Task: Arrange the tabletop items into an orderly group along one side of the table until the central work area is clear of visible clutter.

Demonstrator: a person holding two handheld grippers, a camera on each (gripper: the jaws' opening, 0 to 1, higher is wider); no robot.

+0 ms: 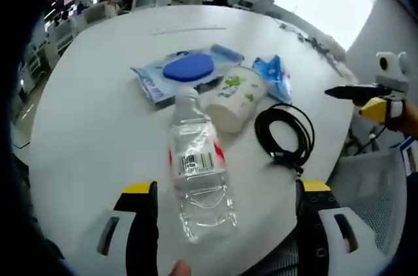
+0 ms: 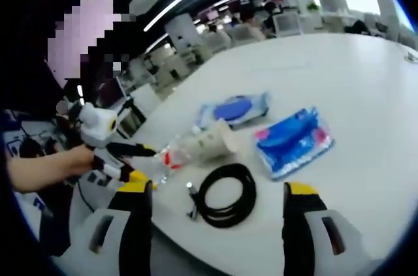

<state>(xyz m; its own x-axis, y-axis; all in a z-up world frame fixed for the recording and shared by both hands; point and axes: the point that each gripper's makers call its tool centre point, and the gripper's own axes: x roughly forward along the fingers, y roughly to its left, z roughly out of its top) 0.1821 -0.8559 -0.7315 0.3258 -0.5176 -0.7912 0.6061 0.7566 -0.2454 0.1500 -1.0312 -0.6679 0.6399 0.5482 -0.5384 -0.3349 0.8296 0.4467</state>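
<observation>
A clear water bottle (image 1: 196,165) with a red label lies on the white table (image 1: 91,126), between the wide-apart jaws of my open left gripper (image 1: 227,188), which touch nothing. Beyond it lie a paper cup (image 1: 235,96) on its side, a wipes pack (image 1: 186,70) with a blue lid, a blue packet (image 1: 274,75) and a coiled black cable (image 1: 284,132). My right gripper (image 2: 219,188) is open, hovering over the cable (image 2: 225,194) near the table's edge. The right gripper view also has the bottle (image 2: 173,155), cup (image 2: 212,142), wipes pack (image 2: 235,107) and blue packet (image 2: 294,140).
A grey mesh chair (image 1: 372,184) stands by the table's near right edge. The far half of the table (image 2: 339,67) is bare. A hand (image 2: 46,165) holds the left gripper at the left of the right gripper view. Office desks and chairs (image 2: 248,28) lie behind.
</observation>
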